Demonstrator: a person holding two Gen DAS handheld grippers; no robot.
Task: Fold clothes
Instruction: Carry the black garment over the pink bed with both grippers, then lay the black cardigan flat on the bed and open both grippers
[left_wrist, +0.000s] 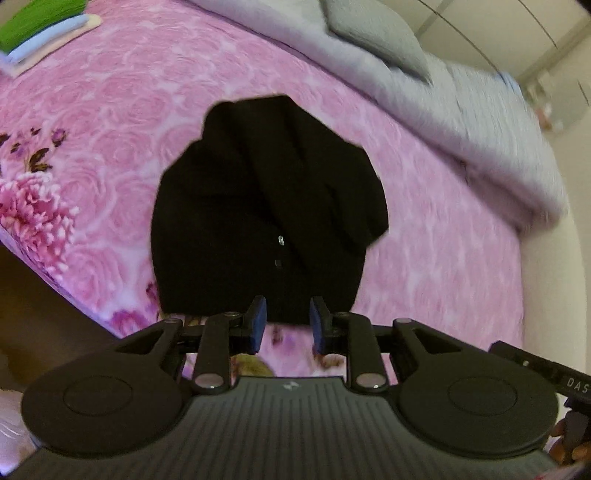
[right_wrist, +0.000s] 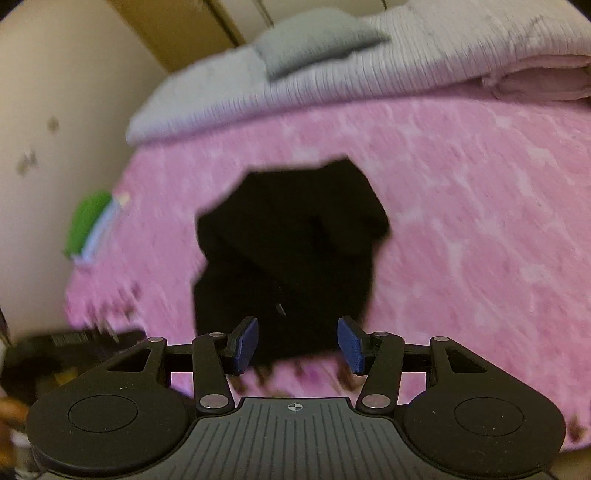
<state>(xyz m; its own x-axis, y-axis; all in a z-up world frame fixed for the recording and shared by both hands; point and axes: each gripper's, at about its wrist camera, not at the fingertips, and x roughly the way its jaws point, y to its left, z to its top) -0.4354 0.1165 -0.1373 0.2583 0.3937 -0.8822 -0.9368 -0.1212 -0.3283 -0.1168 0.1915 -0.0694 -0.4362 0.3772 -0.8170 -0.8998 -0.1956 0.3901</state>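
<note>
Bed with pink rose-patterned fleece blanket (left_wrist: 406, 229), grey ribbed quilt (left_wrist: 461, 122) along its far edge. Folded black fabric garment (left_wrist: 266, 206) lies near the bed's near edge, just ahead of left hand-held gripper (left_wrist: 286, 323) and right hand-held gripper (right_wrist: 297, 345); both parted, empty.

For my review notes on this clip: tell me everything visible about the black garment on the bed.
The black garment is a dark, matte piece of clothing lying partly folded on the pink floral bedspread, with overlapping flaps crossing diagonally and an irregular outline. A small pale fastener or tag shows near its middle. Its fabric detail is too dark to read. Only the bedspread touches it; both grippers hang open just short of its near edge.
</note>
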